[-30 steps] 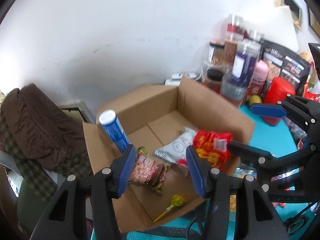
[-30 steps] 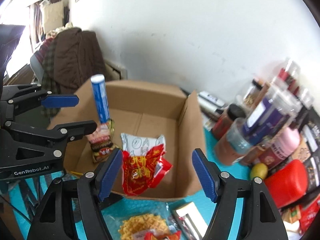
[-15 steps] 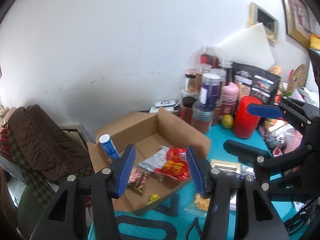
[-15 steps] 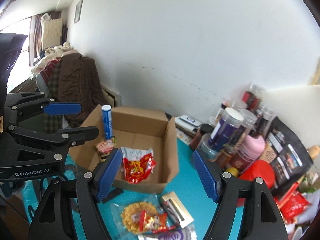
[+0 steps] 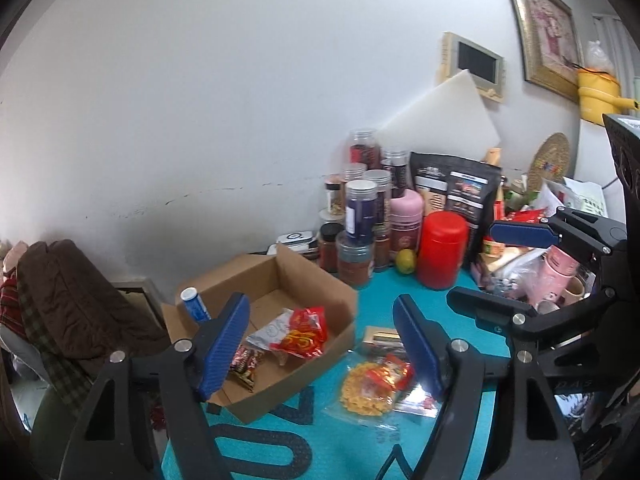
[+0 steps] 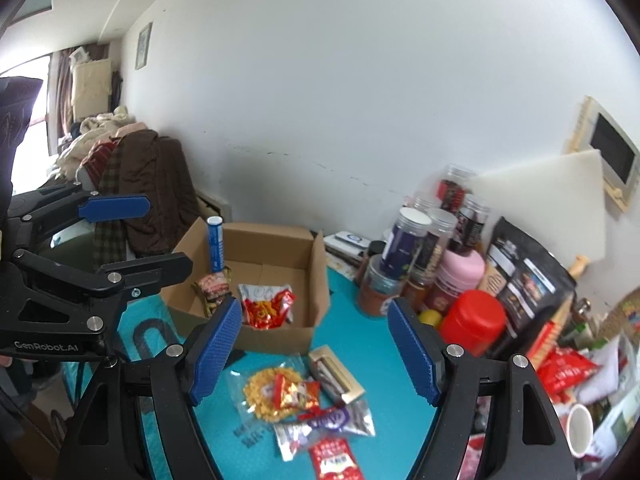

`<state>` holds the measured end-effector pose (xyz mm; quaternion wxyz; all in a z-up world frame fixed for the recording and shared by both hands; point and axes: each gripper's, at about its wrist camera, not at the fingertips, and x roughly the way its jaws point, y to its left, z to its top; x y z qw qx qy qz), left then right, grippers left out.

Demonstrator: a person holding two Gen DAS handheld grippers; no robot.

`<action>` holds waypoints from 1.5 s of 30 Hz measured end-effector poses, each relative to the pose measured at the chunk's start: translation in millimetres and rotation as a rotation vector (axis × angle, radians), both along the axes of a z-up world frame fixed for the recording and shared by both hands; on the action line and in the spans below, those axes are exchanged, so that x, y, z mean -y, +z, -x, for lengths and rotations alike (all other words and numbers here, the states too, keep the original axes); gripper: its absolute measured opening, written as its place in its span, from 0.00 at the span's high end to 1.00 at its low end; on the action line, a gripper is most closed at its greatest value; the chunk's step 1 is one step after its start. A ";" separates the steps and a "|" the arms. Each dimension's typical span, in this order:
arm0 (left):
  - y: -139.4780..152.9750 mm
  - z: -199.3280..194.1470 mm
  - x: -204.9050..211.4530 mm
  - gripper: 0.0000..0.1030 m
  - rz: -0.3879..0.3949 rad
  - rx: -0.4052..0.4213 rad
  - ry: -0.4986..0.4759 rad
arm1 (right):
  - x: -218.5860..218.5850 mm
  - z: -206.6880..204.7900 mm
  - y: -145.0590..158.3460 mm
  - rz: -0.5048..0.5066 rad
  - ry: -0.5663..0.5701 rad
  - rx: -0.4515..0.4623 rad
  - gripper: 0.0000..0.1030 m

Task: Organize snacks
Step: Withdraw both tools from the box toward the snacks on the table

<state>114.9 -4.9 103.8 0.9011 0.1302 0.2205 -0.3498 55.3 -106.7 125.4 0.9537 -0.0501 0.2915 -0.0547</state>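
Teal surface (image 6: 360,344) under a white wall carries everything. Left tool (image 5: 322,346), its jaws having just been opening, gapes empty at lower centre; right tool (image 6: 314,354) stands wide and empty too. Beyond them, left of centre, the cardboard box (image 6: 318,280) holds a red packet (image 6: 268,310) and a blue tube (image 6: 215,244). Loose snacks (image 6: 288,394) lie on the teal just below the box.

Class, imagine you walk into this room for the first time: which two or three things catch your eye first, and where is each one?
An open cardboard box sits on the teal table mat, holding a bright red snack packet and a blue tube upright in its far left corner. In front of the box lies a loose heap of snack packets. To the right, a red canister stands before crowded jars.
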 end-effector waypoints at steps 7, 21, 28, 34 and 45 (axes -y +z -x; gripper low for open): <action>-0.9 33.0 5.8 0.27 0.008 0.009 -0.061 | 3.2 36.2 0.5 -0.003 -0.045 0.010 0.23; -44.1 49.0 25.8 0.26 -0.016 -0.129 -0.138 | 18.9 73.0 -38.7 -0.063 -0.138 -0.038 0.23; -77.2 43.9 33.9 0.26 -0.020 -0.244 -0.159 | 26.4 78.2 -69.6 -0.097 -0.155 -0.085 0.23; -107.4 34.7 38.4 0.27 -0.030 -0.341 -0.157 | 34.1 77.5 -98.4 -0.130 -0.160 -0.127 0.23; -155.2 14.6 52.1 0.27 -0.092 -0.412 -0.093 | 56.9 69.8 -155.9 -0.212 -0.187 -0.222 0.23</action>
